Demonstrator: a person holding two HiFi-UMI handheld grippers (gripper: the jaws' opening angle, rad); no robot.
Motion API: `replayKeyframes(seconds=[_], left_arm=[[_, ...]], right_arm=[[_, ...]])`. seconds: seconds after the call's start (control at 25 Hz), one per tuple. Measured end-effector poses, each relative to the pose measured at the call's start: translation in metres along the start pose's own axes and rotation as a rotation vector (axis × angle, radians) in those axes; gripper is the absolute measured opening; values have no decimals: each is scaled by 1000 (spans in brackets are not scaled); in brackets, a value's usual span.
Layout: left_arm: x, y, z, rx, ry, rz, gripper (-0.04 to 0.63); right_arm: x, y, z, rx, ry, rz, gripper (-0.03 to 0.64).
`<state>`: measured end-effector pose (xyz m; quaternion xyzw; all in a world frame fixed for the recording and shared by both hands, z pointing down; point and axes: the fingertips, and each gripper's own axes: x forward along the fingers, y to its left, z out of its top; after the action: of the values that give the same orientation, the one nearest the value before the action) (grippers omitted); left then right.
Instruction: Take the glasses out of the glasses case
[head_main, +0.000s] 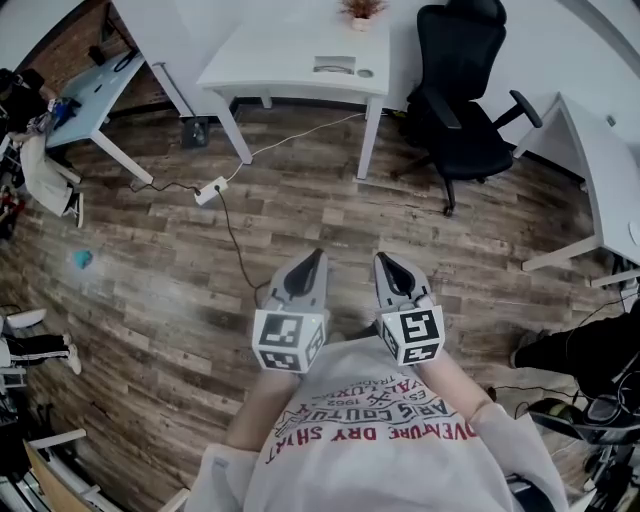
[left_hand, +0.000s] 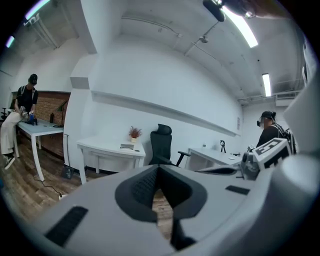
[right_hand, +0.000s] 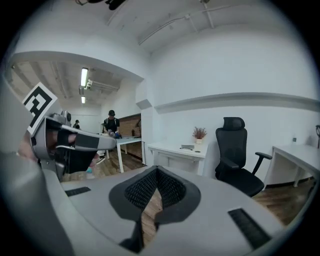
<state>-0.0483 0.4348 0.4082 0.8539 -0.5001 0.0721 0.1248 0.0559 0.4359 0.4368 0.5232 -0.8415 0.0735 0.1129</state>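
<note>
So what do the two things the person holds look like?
The left hand-held gripper and right hand-held gripper are pale grey, tapering to beak-like tips, with dark ribbed pads inside. Each carries a white cube with black square markers. The person wears a white T-shirt with red and black lettering.

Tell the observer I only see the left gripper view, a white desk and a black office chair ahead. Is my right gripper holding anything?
Observer: No. The right gripper view shows the right gripper with jaws together, nothing between them.
Operator: Anything on the floor ahead?
Observer: The head view shows a white power strip with its cable on the wood floor, short of the white desk.
Operator: Any glasses case?
Observer: None in any view. The head view shows the left gripper beside the right, over the floor.
</note>
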Motion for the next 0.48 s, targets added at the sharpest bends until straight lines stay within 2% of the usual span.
replayKeyframes(seconds=[0.08, 0.32, 0.48], left_arm=[[1, 4, 0, -7, 2, 6, 9], [-1, 17, -4, -21, 10, 26, 8], [4, 31, -10, -47, 29, 54, 8]], right_arm=[[4, 1, -1, -14, 5, -2, 12], [17, -4, -5, 109, 30, -6, 12], [30, -4, -16, 119, 75, 2, 12]])
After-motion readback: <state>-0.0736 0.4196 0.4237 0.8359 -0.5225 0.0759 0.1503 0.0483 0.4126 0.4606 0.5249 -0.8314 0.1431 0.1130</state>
